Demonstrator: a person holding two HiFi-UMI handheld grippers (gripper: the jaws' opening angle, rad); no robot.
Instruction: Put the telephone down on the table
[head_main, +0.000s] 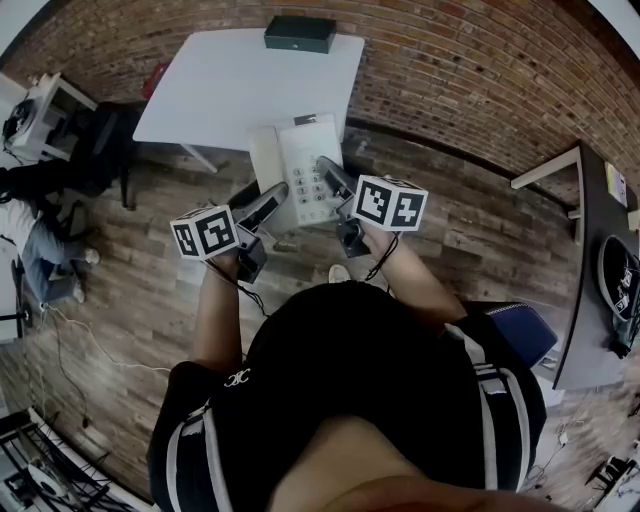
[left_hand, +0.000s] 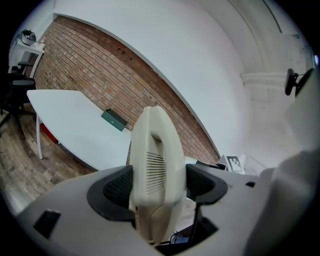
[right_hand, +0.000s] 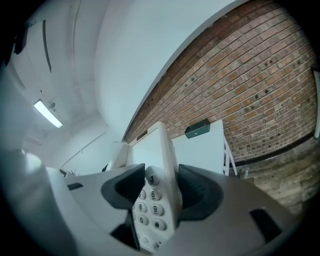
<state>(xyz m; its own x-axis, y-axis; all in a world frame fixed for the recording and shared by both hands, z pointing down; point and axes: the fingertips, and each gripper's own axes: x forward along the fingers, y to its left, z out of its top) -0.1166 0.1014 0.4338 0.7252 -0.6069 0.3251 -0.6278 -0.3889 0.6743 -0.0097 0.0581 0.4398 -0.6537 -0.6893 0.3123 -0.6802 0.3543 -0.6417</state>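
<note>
Now: telephone (head_main: 305, 165) held up in the air just off the near edge of the white table (head_main: 220, 90), not resting on it. It is carried between both grippers.

- Left gripper (head_main: 275, 195): jaws clamped on the handset side, with the dark pads pressing a rounded cream shell that has a slotted grille.
- Right gripper (head_main: 333, 178): jaws clamped on the keypad side, gripping the thin edge of the body. Round pale keys sit just beside one pad.
- Pads on both look dark and finely ribbed; the gripper bodies are smooth grey plastic.

Table: smooth matte white top with rounded corners and thin white legs. A flat dark-green box (head_main: 299, 33) sits at its far edge, against the brick wall (head_main: 450, 70). A broad stretch of bare top runs from the near edge back to that box.

Around the table: wood-plank floor (head_main: 150, 250) on the near side, under the telephone and the person's arms. A dark desk (head_main: 590, 260) stands well off to the table's right. The wall is rough red brick with pale mortar lines.
</note>
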